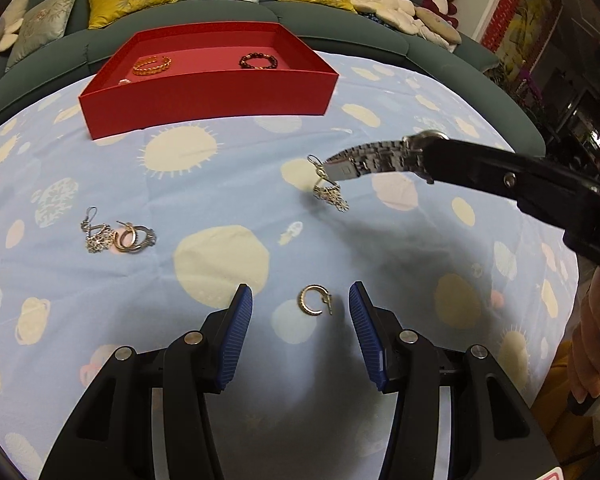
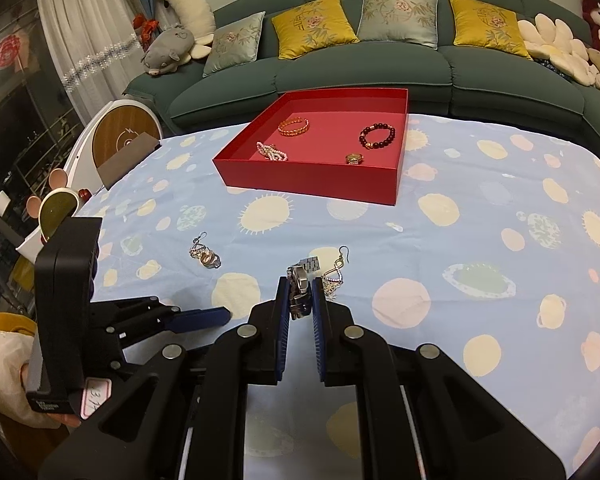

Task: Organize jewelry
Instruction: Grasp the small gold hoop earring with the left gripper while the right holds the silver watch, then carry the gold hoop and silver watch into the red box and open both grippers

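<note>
your right hand-held gripper (image 2: 301, 300) pinches a silver watch (image 2: 300, 286) lifted above the tabletop (image 2: 480, 240) at centre frame. your left hand-held gripper (image 1: 300, 308) stands spread over a gold hoop earring (image 1: 315, 300) at lower centre. the red tray (image 2: 312, 182) sits at upper centre.

My right gripper (image 2: 301, 308), matt black plastic with ribbed blue pads (image 2: 284, 336), clamps a polished steel link watch (image 1: 380, 158), while my left gripper (image 1: 300, 334) wears the same finish. Shiny gold hoop earring (image 1: 315, 300) lies on soft printed cotton tablecloth (image 1: 220, 200). The red tray (image 2: 312, 182) looks like matt cardboard, its gold bangle (image 2: 294, 125) glossy.
</note>
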The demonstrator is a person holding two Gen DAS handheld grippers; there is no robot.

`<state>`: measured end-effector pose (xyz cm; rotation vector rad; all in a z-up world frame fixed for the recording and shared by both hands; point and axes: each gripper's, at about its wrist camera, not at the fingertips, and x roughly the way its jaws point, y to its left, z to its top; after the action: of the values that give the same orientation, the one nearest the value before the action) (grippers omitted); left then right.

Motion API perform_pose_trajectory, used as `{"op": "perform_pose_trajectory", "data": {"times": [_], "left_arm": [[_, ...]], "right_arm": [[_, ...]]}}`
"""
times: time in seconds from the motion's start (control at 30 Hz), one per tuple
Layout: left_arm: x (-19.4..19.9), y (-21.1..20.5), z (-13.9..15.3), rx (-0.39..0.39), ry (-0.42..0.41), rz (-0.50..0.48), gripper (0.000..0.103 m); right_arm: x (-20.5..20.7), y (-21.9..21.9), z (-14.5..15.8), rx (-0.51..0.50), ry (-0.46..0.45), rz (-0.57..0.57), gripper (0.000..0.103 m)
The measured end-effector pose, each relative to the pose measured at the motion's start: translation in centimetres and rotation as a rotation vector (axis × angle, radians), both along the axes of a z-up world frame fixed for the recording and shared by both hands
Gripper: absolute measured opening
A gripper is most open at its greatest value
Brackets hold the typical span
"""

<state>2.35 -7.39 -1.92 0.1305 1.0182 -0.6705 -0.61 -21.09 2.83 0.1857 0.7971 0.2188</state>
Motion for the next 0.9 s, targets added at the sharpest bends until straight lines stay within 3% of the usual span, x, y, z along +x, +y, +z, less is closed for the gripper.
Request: {"op": "perform_pose_trajectory", "data": {"times": [0.13, 0.2, 0.23, 0.6, 0.73, 0.9], "left_arm": [[-0.6, -1.0, -0.3, 0.022, -0.049, -0.012, 0.042], [-0.5, -1.5, -0.4, 0.018, -0.062, -0.021, 0.019], [-0.5, -1.6, -0.5, 0.018, -0.07, -0.021, 0.016], [-0.3, -1.5, 0.4, 0.01, -0.113, -0.018, 0.014], [0.7, -0.3, 2.5, -0.012, -0.128, 0.024, 0.014], [3.7, 2.3, 7.1, -0.061, -0.197, 0.114, 0.014]], "right_arm": [[0.0, -0.1, 0.0, 0.0, 0.001, -0.001, 0.01], [0.0, -0.1, 0.0, 0.0, 0.001, 0.0, 0.01], [0.0, -0.2, 0.0, -0.001, 0.002, 0.001, 0.01], [-0.2, -0.9, 0.4, 0.003, -0.009, -0.015, 0.01], [0.3, -0.7, 1.7, -0.001, -0.039, -0.017, 0.01], [1.9, -0.6, 4.5, -0.009, -0.11, -0.038, 0.01]]}}
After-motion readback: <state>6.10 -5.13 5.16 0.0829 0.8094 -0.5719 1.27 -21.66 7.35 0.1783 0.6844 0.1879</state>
